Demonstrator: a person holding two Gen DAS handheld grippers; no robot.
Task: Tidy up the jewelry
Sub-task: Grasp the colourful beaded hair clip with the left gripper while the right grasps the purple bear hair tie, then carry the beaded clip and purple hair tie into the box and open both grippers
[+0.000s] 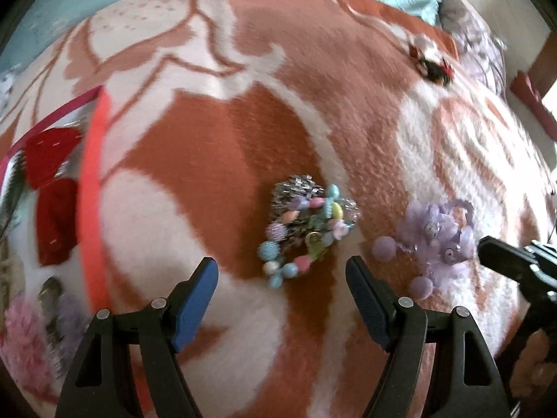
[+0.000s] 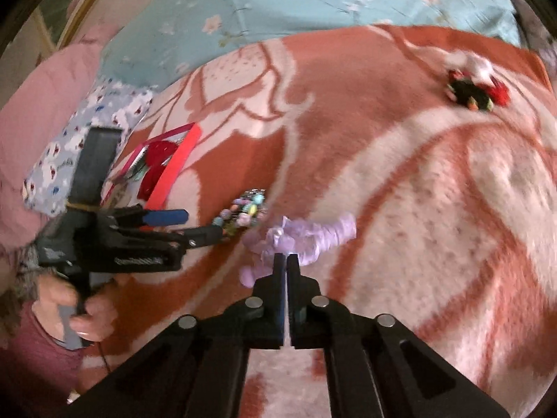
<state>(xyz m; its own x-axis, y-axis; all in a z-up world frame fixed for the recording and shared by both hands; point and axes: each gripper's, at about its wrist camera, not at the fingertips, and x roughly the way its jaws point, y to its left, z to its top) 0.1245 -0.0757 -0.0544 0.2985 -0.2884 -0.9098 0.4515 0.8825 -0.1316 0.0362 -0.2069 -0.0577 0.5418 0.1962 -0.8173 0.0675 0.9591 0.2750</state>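
Observation:
A bunch of pastel beaded bracelets [image 1: 306,230] lies on an orange-and-white blanket [image 1: 216,160]. My left gripper [image 1: 280,268] hovers just short of it, jaws open, nothing between them. To the right lies a purple frilly hair ornament with pompoms [image 1: 438,233]. In the right wrist view my right gripper [image 2: 286,261] is shut, its tips pinching the near edge of that purple ornament [image 2: 313,237]. The left gripper [image 2: 200,224] shows there from the side, beside the bracelets [image 2: 243,209]. The right gripper's tip [image 1: 487,250] reaches the ornament from the right.
A red bow [image 1: 52,188] and an orange headband [image 1: 92,191] lie at the left, with a pink fluffy piece [image 1: 21,341] below them. A black, red and white ornament [image 2: 477,90] lies far right. Light blue floral bedding [image 2: 313,0] borders the blanket. A hand [image 2: 87,310] holds the left gripper.

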